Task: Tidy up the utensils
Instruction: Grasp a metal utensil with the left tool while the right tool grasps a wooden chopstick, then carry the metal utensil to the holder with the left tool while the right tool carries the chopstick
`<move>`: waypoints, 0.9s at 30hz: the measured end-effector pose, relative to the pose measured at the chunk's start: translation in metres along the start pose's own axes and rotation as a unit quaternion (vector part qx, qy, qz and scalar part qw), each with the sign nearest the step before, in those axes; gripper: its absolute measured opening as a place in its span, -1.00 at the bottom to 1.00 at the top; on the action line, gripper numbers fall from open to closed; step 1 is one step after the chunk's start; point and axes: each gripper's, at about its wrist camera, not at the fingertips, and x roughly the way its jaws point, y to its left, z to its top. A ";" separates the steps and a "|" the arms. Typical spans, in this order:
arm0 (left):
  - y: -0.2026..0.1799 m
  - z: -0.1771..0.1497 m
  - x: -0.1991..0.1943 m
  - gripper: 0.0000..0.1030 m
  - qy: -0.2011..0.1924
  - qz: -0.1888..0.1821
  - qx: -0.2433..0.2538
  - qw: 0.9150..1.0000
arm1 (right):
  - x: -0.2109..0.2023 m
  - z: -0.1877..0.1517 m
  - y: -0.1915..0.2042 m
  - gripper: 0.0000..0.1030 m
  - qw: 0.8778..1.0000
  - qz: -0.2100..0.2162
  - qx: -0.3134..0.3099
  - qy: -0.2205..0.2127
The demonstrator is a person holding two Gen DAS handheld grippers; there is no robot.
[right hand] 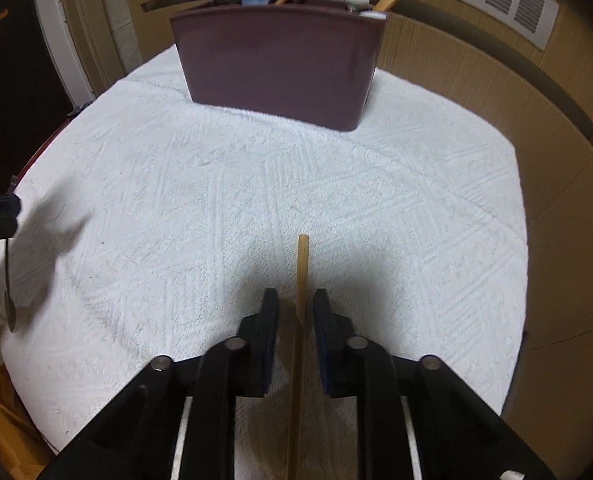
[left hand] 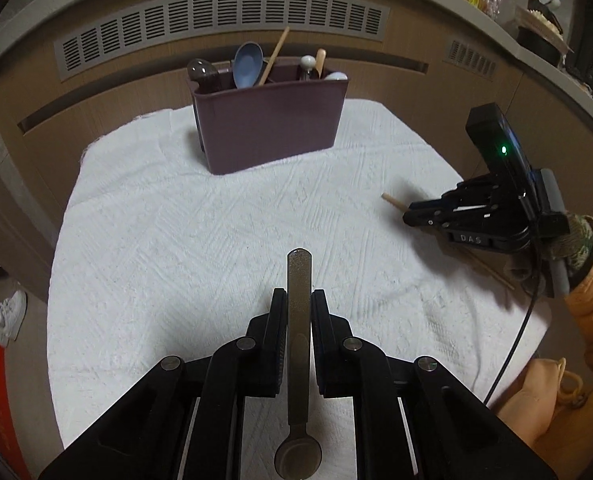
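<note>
My left gripper point(left hand: 299, 294) is shut on the flat handle of a metal spoon point(left hand: 299, 268), whose bowl hangs back toward the camera. The right wrist view shows that spoon point(right hand: 10, 312) dangling over the cloth at the far left. My right gripper point(right hand: 295, 300) points down at a wooden chopstick point(right hand: 302, 256) lying on the cloth. The stick runs between its jaws, close to the right pad, with a visible gap to the left pad. From the left wrist view, the right gripper point(left hand: 410, 216) has the chopstick point(left hand: 390, 200) poking out at its tip. A maroon utensil caddy point(left hand: 272, 128) point(right hand: 280, 68) stands at the back.
The caddy holds a blue spoon point(left hand: 247, 65), wooden sticks and white-knobbed pieces. A white textured cloth point(left hand: 200, 240) covers the round table. A wood-panelled wall with vents point(left hand: 224, 16) curves behind. A cable point(left hand: 516, 340) and an orange sleeve point(left hand: 592, 292) are at the right; shoes point(left hand: 8, 316) lie on the floor left.
</note>
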 end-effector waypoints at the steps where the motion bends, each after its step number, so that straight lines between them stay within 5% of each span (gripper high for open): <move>1: 0.000 0.000 -0.001 -0.76 -0.002 0.002 -0.002 1.000 | 0.000 -0.001 0.002 -0.89 1.000 -0.001 -0.005 0.001; 10: -0.006 -0.003 -0.028 -0.77 -0.046 0.007 -0.009 0.999 | -0.053 -0.019 0.004 -0.89 0.998 0.014 0.021 -0.055; 20: -0.030 0.055 -0.088 -0.78 -0.157 0.017 0.029 0.987 | -0.172 0.011 0.008 -0.89 0.973 0.003 0.027 -0.231; 24: -0.027 0.065 -0.064 -0.74 -0.088 0.017 0.036 0.995 | -0.189 0.031 0.010 -0.89 0.968 0.005 0.012 -0.250; 27: -0.013 0.053 -0.008 -0.63 0.019 0.009 -0.002 1.000 | -0.173 0.029 0.011 -0.89 0.974 0.006 0.006 -0.227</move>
